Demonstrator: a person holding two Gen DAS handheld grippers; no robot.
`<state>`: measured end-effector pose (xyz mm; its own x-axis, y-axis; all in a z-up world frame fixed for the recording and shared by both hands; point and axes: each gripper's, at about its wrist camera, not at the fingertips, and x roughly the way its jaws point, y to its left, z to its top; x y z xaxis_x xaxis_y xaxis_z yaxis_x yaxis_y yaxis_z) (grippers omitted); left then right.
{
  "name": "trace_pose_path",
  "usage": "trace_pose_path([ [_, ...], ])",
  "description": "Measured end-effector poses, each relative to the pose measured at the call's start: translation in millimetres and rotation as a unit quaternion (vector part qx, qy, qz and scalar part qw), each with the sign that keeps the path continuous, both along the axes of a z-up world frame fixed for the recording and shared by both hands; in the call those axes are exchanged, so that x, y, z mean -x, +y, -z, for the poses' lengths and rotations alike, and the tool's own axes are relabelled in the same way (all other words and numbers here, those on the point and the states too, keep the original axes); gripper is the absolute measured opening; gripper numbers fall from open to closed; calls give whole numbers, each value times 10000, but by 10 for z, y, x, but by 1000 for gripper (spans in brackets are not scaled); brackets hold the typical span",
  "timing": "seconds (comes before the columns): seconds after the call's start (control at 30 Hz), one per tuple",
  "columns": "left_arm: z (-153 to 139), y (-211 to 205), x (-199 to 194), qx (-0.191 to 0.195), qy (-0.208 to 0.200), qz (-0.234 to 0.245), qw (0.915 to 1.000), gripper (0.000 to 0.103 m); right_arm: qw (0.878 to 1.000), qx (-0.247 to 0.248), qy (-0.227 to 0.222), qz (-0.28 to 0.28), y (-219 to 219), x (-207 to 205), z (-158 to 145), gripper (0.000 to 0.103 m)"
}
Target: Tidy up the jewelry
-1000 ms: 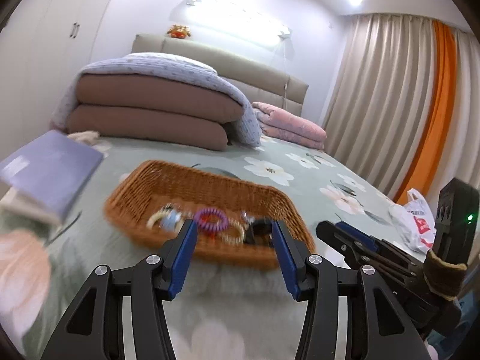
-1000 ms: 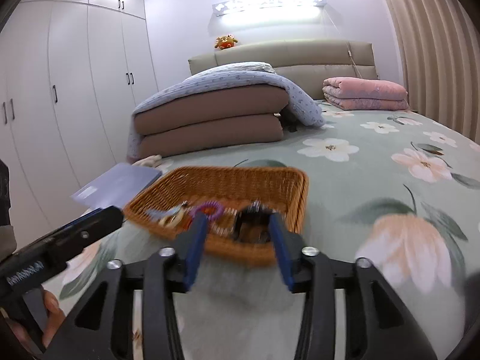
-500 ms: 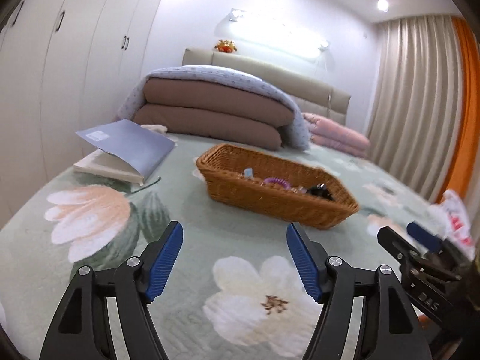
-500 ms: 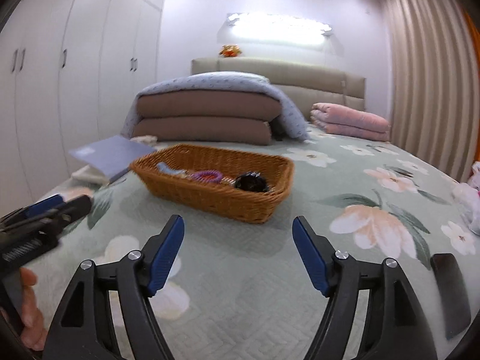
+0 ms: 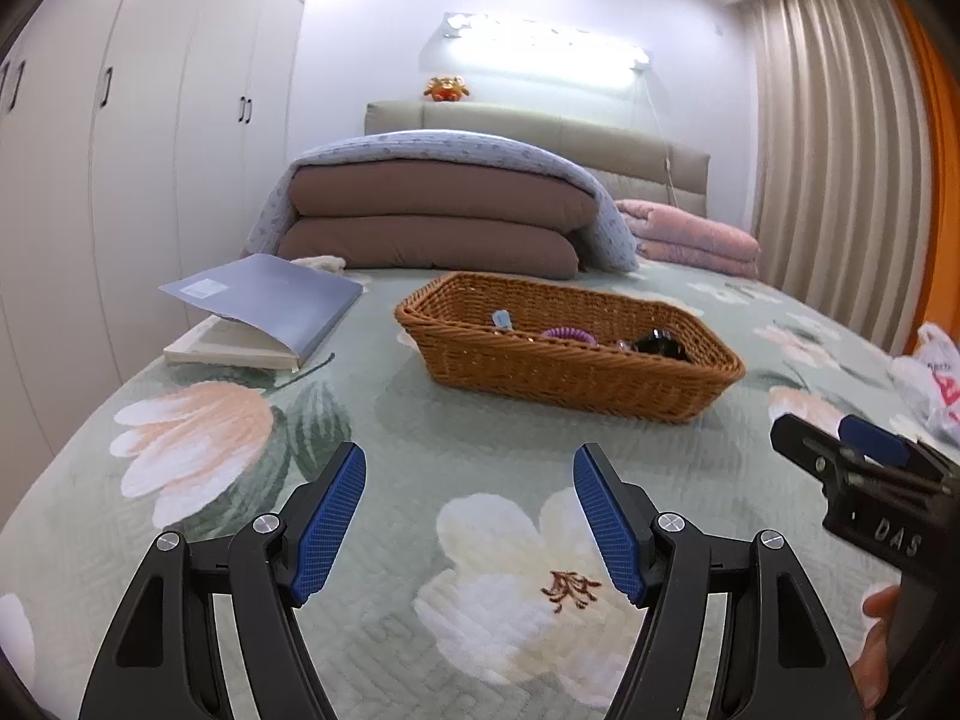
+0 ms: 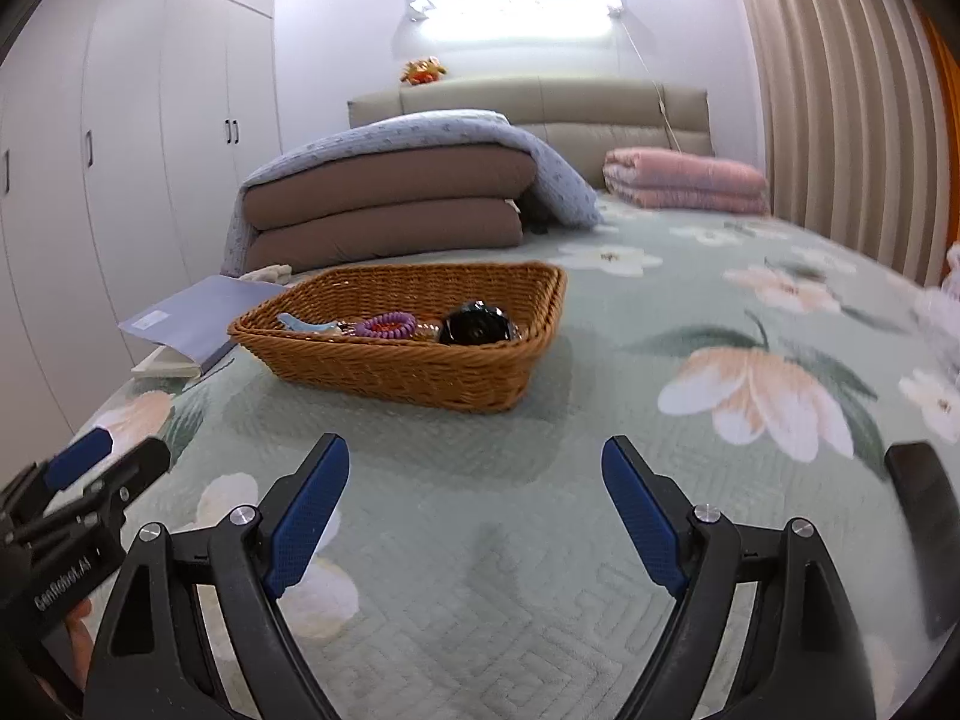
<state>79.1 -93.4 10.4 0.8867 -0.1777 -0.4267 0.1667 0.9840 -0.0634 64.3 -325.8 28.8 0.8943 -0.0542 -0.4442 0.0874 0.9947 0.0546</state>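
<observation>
A woven brown basket [image 5: 576,381] [image 6: 384,369] stands on the floral bedspread ahead of both grippers. Inside it lie a purple coil bracelet [image 5: 567,334] [image 6: 387,324], a black watch [image 5: 660,343] [image 6: 477,327], a light blue piece [image 6: 300,324] and other small jewelry. My left gripper [image 5: 468,516] is open and empty, well short of the basket. My right gripper [image 6: 474,510] is open and empty, also short of it. Each gripper shows at the edge of the other's view: the right one [image 5: 864,480], the left one [image 6: 90,480].
A blue folder on a book [image 5: 264,309] lies left of the basket. Folded brown quilts [image 5: 432,228] and a pink blanket [image 5: 690,237] sit by the headboard. A plastic bag [image 5: 930,378] lies at the right. A dark flat object [image 6: 927,534] lies on the bed near my right gripper.
Both grippers have pulled back from the basket and opened wider. The basket now stands farther away, with the jewelry still inside.
</observation>
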Motion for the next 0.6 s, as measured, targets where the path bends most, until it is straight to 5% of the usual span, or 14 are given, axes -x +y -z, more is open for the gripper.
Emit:
trace_pose_path([
  [0.6,8,-70,37,-155,-5,57,9999,73,10000,23,35,27,14,-19,19,87],
])
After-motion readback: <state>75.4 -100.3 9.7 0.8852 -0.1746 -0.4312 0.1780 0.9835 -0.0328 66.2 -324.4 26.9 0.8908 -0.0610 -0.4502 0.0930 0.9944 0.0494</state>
